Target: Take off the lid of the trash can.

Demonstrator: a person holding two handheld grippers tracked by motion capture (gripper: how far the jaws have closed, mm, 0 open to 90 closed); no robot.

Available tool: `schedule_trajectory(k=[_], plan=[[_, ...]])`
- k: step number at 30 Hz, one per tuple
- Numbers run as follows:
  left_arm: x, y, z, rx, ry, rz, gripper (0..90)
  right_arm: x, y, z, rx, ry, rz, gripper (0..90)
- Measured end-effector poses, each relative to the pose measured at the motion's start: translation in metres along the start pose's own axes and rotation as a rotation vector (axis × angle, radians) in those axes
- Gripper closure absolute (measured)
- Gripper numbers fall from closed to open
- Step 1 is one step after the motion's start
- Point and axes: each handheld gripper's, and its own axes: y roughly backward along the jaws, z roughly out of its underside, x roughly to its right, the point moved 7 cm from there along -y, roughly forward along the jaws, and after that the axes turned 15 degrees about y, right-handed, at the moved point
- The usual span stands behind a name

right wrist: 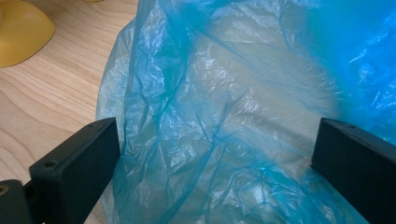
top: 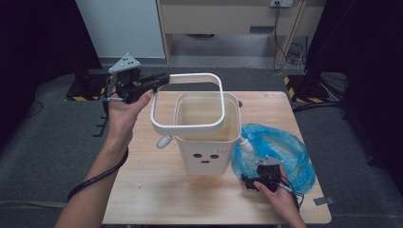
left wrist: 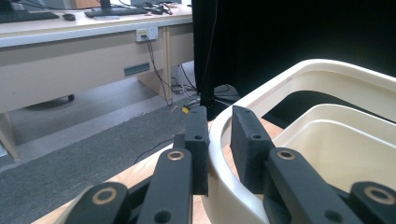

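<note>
On the wooden table (top: 157, 190) a cream bin (top: 206, 152) stands upright near the middle, three dark cutouts on its front wall, small pink mark beside them. Left gripper (top: 159, 81) held up off the table at the bin's far left, jaws pinched on the white rectangular ring frame (top: 190, 124); frame lifted and tilted above the bin mouth, near edge over the bin opening, far edge raised behind it. In the left gripper view the left gripper (left wrist: 219, 140) has one black pad on the outer face of the frame's rim (left wrist: 299, 79) and one on the inner face, both pressed tight against it, bin's inner wall (left wrist: 345, 140) just below. Two white knobs, one at each side of the bin: left knob (top: 164, 141), right knob (top: 245, 145). Blue plastic bag (top: 290, 147) lies crumpled on the table right of the bin, touching its side. Right gripper (top: 252, 183) low on the table at the bag's near edge, hand resting there. In the right gripper view the right gripper (right wrist: 215, 163) has jaws spread wide, the blue bag (right wrist: 224, 107) lying between them, pads not squeezing it; yellowish bin corner (right wrist: 21, 30) at top left. Grey floor (top: 43, 142) around the table
</note>
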Motion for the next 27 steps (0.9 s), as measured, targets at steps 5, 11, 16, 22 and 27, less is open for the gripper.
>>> schedule_trajectory(k=[5, 11, 16, 22, 27], plan=[[-0.004, 0.002, 0.0, 0.004, 0.003, -0.007, 77.0, 0.0, 0.0, 0.0, 0.0, -0.001, 0.001, 1.3], [-0.008, 0.004, 0.0, 0.012, 0.011, -0.011, 76.9, 0.0, 0.0, 0.0, 0.0, -0.001, 0.001, 1.3], [-0.011, 0.007, -0.002, 0.022, 0.013, -0.014, 76.9, 0.0, 0.0, 0.0, 0.0, -0.001, 0.001, 1.3], [-0.018, 0.016, -0.003, 0.043, 0.02, -0.026, 76.9, 0.0, 0.0, 0.0, 0.0, -0.002, 0.001, 1.3], [-0.028, 0.025, -0.003, 0.064, 0.044, -0.042, 76.9, 0.0, 0.0, 0.0, 0.0, -0.002, 0.002, 1.3]])
